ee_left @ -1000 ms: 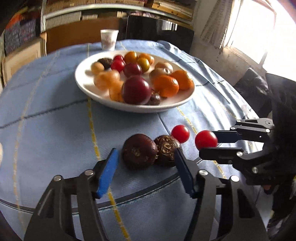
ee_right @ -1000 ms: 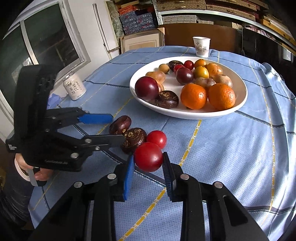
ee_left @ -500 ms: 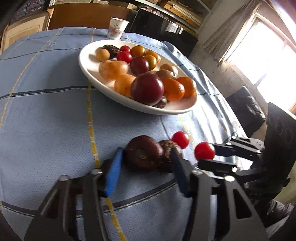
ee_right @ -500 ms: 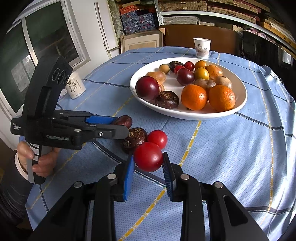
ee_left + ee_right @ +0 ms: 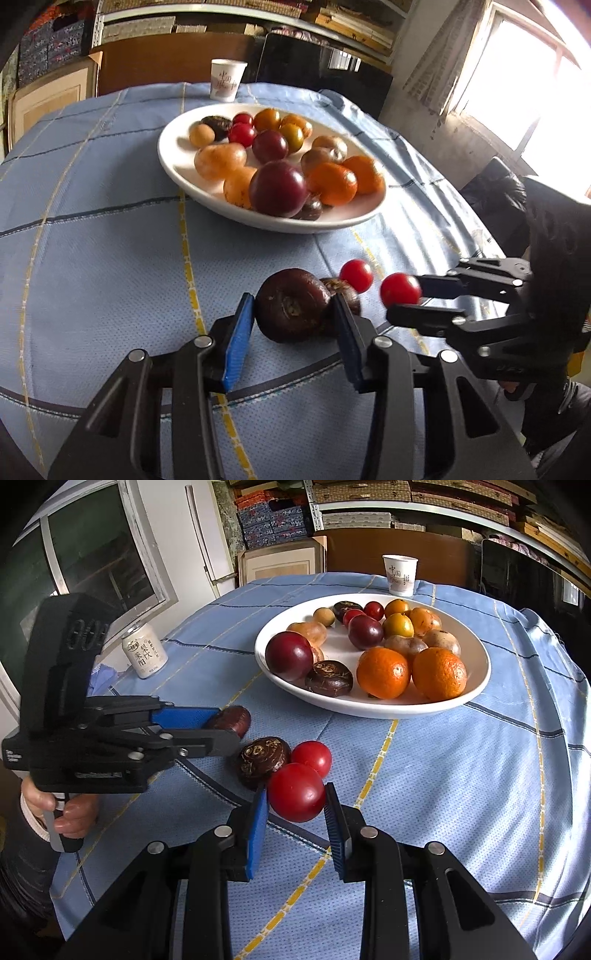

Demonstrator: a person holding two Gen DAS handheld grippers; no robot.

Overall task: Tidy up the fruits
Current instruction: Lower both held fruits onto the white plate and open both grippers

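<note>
A white plate (image 5: pixel 177 173) (image 5: pixel 476 686) holds several fruits: oranges, dark plums, small tomatoes, brown fruits. My left gripper (image 5: pixel 293 325) is closed around a dark brown fruit (image 5: pixel 290 310) (image 5: pixel 231 720) just above the blue tablecloth. A second dark brown fruit (image 5: pixel 343 290) (image 5: pixel 262 758) and a red tomato (image 5: pixel 356 275) (image 5: pixel 314 757) lie beside it. My right gripper (image 5: pixel 295 805) (image 5: pixel 402 301) is shut on another red tomato (image 5: pixel 295 794) (image 5: pixel 400 290) just above the cloth.
A paper cup (image 5: pixel 227 79) (image 5: pixel 399 574) stands beyond the plate at the table's far edge. A drink can (image 5: pixel 144 651) stands at the left edge. Shelves and boxes lie behind the table. A window is at the right.
My left gripper has moved in around the dark brown fruit and narrowed its fingers onto it. My right gripper has kept hold of the red tomato with little movement.
</note>
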